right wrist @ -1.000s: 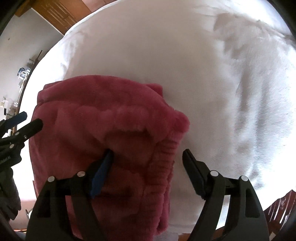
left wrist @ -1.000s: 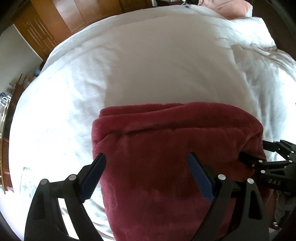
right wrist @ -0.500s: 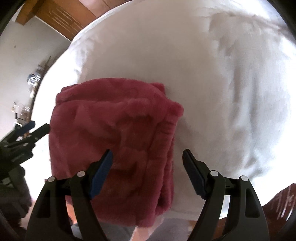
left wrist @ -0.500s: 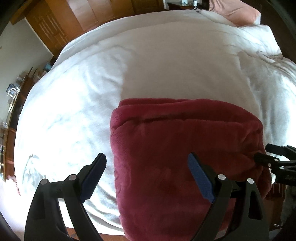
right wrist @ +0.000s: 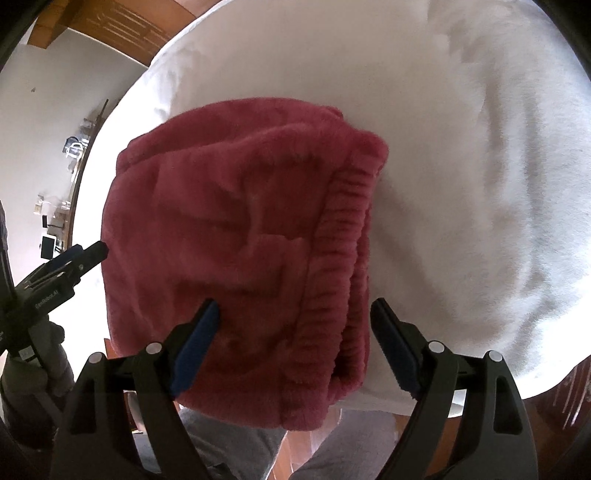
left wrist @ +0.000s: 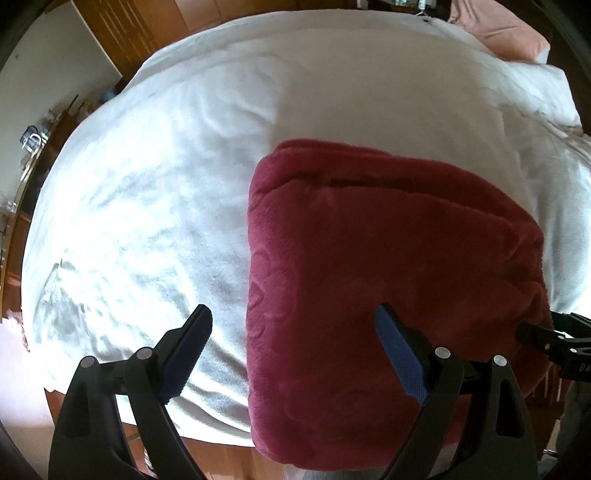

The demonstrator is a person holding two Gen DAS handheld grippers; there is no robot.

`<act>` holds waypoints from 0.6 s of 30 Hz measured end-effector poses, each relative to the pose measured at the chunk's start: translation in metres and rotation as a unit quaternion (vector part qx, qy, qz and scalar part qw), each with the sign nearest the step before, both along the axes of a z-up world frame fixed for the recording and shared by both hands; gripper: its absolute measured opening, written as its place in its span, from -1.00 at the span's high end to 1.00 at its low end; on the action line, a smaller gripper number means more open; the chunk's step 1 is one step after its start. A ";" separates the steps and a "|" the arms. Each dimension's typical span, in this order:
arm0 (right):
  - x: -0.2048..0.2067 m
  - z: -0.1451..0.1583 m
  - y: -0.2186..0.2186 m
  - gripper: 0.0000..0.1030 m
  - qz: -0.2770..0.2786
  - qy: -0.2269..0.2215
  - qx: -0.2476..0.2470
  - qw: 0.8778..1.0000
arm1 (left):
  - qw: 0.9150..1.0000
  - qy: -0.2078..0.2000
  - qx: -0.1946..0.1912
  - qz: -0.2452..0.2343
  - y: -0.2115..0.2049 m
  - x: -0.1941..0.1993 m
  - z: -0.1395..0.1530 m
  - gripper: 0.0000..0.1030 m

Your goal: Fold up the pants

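The dark red fleece pants (left wrist: 388, 266) lie folded into a thick block at the near edge of the white bed (left wrist: 166, 206), partly overhanging it. My left gripper (left wrist: 295, 332) hovers open over the block's left edge, touching nothing. In the right wrist view the pants (right wrist: 236, 236) show their ribbed waistband (right wrist: 340, 258) on the right side. My right gripper (right wrist: 293, 328) hangs above that waistband with its jaws opening; the cloth lies below them, not pinched. Each gripper also shows at the edge of the other's view: the right gripper (left wrist: 554, 343) and the left gripper (right wrist: 66, 266).
White duvet (right wrist: 480, 166) covers the bed. A pink pillow (left wrist: 502, 29) lies at the far right corner. Wooden cabinets (left wrist: 133, 33) and a cluttered side shelf (left wrist: 33, 147) stand to the left. Wooden floor (left wrist: 221, 454) and the person's grey trouser legs (right wrist: 229, 443) show below the bed edge.
Both grippers have drawn back from the pants. The left one slid left, so the block now sits to the right in its view. The right gripper's jaws have widened slightly.
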State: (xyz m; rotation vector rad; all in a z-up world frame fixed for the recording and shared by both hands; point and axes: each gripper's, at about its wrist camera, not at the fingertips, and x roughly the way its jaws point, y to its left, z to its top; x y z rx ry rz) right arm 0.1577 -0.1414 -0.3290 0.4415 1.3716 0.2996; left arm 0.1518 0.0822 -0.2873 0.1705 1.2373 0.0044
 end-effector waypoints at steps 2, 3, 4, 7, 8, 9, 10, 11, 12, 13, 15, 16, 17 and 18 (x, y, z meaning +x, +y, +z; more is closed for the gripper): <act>0.004 -0.003 0.006 -0.65 0.000 0.002 -0.001 1.000 | 1.000 0.004 -0.003 0.001 0.003 0.001 -0.003 -0.73; 0.005 -0.004 0.005 -0.65 0.000 0.004 0.000 1.000 | 1.000 0.006 -0.004 0.001 0.004 0.001 -0.004 -0.73; 0.007 -0.006 0.006 -0.65 -0.002 0.006 0.001 1.000 | 1.000 0.008 -0.004 0.002 0.006 0.000 -0.006 -0.73; 0.011 -0.009 0.008 -0.65 -0.003 0.010 0.000 1.000 | 1.000 0.018 -0.009 0.003 0.012 0.002 -0.013 -0.73; 0.012 -0.010 0.010 -0.65 -0.003 0.011 0.000 1.000 | 1.000 0.020 -0.011 0.002 0.014 0.004 -0.013 -0.73; 0.013 -0.010 0.010 -0.65 -0.002 0.011 -0.001 1.000 | 1.000 0.023 -0.014 0.002 0.016 0.005 -0.015 -0.73; 0.014 -0.011 0.011 -0.65 -0.001 0.012 -0.002 1.000 | 1.000 0.025 -0.015 0.001 0.017 0.006 -0.017 -0.73; 0.015 -0.012 0.012 -0.65 -0.001 0.014 -0.003 1.000 | 1.000 0.026 -0.016 0.001 0.017 0.007 -0.018 -0.74; 0.015 -0.013 0.010 -0.65 -0.001 0.015 -0.003 1.000 | 0.999 0.028 -0.017 0.000 0.018 0.007 -0.019 -0.74; 0.016 -0.014 0.010 -0.66 -0.001 0.016 -0.004 1.000 | 0.999 0.030 -0.018 -0.001 0.019 0.008 -0.020 -0.74; 0.016 -0.017 0.010 -0.69 -0.002 0.018 -0.006 1.000 | 0.999 0.032 -0.022 -0.004 0.022 0.012 -0.023 -0.76; 0.017 -0.018 0.010 -0.70 -0.002 0.020 -0.006 1.000 | 0.999 0.034 -0.024 -0.004 0.022 0.014 -0.025 -0.77; 0.018 -0.020 0.009 -0.72 -0.004 0.021 -0.006 1.000 | 0.999 0.038 -0.028 -0.005 0.024 0.015 -0.027 -0.79; 0.018 -0.021 0.009 -0.73 -0.005 0.022 -0.005 1.000 | 0.999 0.040 -0.031 -0.005 0.025 0.015 -0.030 -0.80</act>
